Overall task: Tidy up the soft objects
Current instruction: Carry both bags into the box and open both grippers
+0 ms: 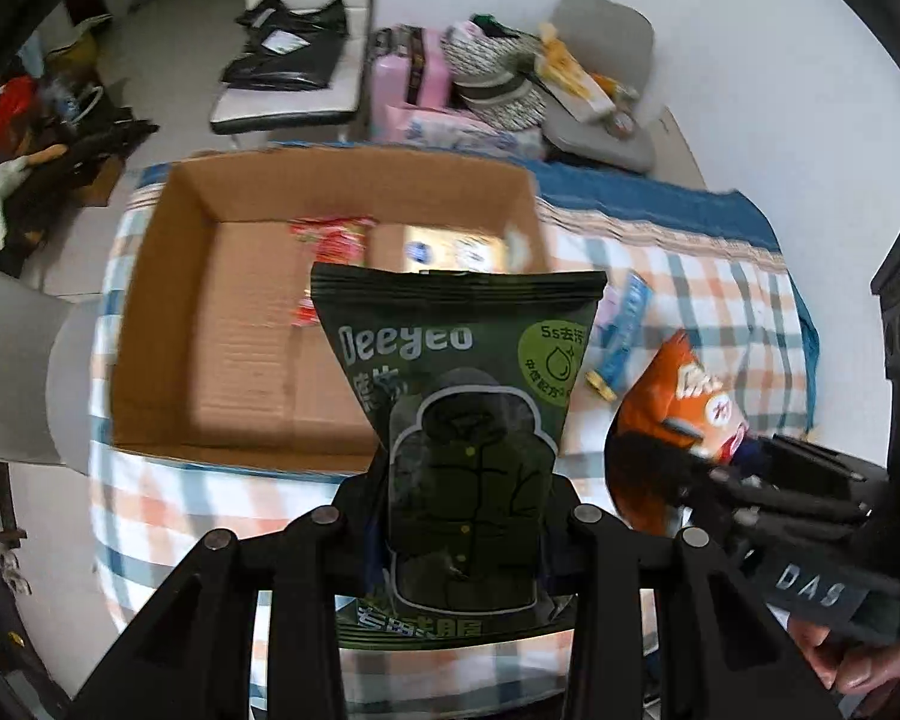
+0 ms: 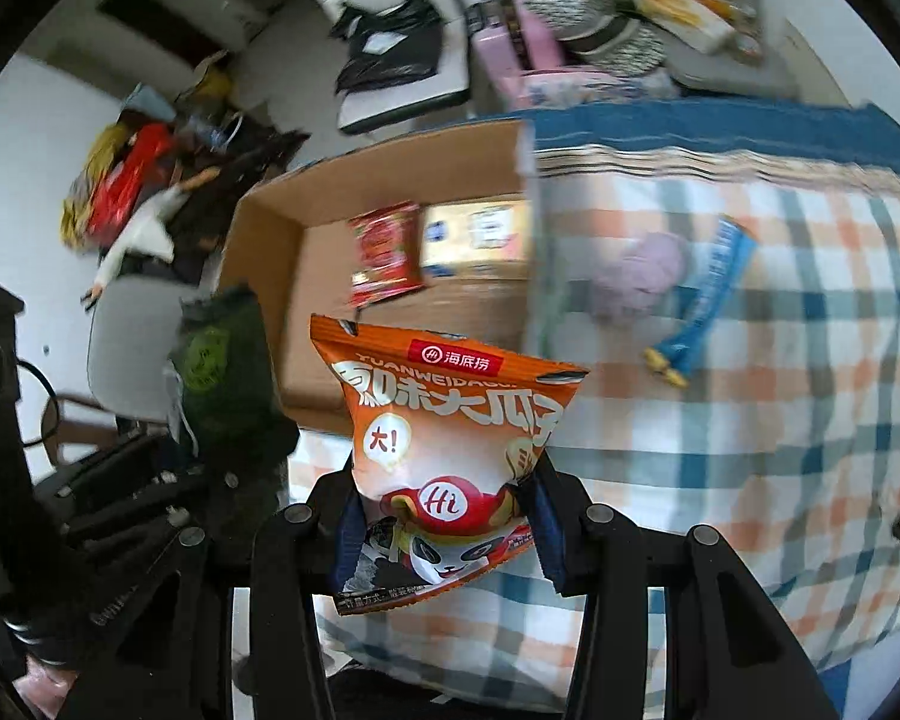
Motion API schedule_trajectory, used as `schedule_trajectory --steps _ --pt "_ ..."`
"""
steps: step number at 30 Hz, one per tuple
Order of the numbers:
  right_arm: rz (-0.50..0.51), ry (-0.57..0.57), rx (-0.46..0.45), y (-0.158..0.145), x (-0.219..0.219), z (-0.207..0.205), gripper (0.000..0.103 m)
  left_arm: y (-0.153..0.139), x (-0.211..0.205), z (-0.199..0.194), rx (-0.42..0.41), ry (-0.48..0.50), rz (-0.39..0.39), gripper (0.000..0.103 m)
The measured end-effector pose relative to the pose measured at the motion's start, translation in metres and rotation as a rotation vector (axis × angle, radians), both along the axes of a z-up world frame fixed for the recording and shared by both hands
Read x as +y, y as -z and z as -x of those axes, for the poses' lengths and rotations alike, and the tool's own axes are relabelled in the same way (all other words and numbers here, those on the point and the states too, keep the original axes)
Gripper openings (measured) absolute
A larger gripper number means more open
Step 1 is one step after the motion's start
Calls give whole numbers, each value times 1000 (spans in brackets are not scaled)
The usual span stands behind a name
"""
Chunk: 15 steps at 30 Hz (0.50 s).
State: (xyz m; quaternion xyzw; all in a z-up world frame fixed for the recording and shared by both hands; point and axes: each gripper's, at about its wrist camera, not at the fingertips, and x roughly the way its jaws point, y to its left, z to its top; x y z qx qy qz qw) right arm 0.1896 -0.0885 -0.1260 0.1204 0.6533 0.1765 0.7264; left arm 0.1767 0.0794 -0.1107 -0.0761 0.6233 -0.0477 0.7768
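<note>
Right up against my left lens, the dark green packet [image 1: 462, 420] stands upright, my left gripper [image 1: 462, 516] with its jaws clamped on its lower half, long axis running up and away from me. Over on the other side, same story: my right gripper [image 2: 444, 516] has its jaws closed on the bottom of the orange snack bag [image 2: 444, 438], which leans a touch to the right. Both packs are off the checked cloth [image 2: 750, 480] on the table, held in the air. The thing that matters now is the cardboard box [image 1: 168, 276]: it sits ahead and to the left of both packs, open side up, a red packet [image 1: 330, 246] already lying at its far end. My left pack hangs at the box's near right corner, so I'd judge the left is nearer for the drop. A blue tube [image 2: 708, 300] and a lilac soft thing [image 2: 648, 276] wait on the cloth, right of the box
</note>
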Motion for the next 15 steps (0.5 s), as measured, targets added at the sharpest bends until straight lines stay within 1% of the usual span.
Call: schedule_trajectory --steps 3,7,12,15 --pt "15 -32 0 -2 30 -4 49 -3 32 -10 -15 -28 -14 33" --pt "49 -37 -1 1 59 -15 49 5 62 -35 -27 -51 -60 33" --pt "103 -2 22 23 74 -41 49 27 91 -75 -5 -44 -125 33" --pt "143 12 39 40 80 -56 49 47 105 -102 20 -33 -165 33"
